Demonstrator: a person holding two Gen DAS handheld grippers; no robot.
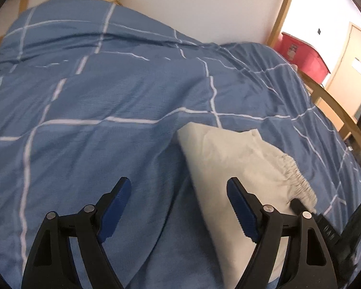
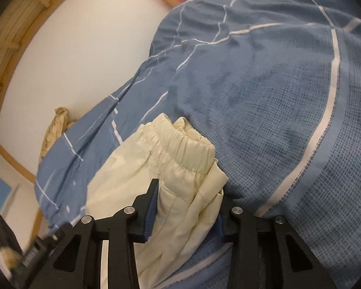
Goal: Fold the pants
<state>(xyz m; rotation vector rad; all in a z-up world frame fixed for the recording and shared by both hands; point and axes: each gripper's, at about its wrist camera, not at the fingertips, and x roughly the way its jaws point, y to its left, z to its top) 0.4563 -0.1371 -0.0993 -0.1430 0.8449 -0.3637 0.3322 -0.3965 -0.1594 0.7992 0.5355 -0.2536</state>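
Pinching cream pants (image 2: 180,180), right hand-held gripper (image 2: 187,207) clamps them; left hand-held gripper (image 1: 178,207) gapes empty.

Blue checked duvet (image 1: 122,91); behind it white wall (image 1: 204,7), wooden bedframe (image 1: 280,12), red bin (image 1: 303,53), tan door (image 1: 349,60).

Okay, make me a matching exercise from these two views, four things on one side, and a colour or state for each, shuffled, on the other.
Things:
1. pants
2. duvet
3. left gripper
4. storage bin

Colour or state:
A. red
B. open, nothing between its fingers
C. cream, with a gathered elastic waistband
D. blue with thin white grid lines

Pairs: 1-C, 2-D, 3-B, 4-A
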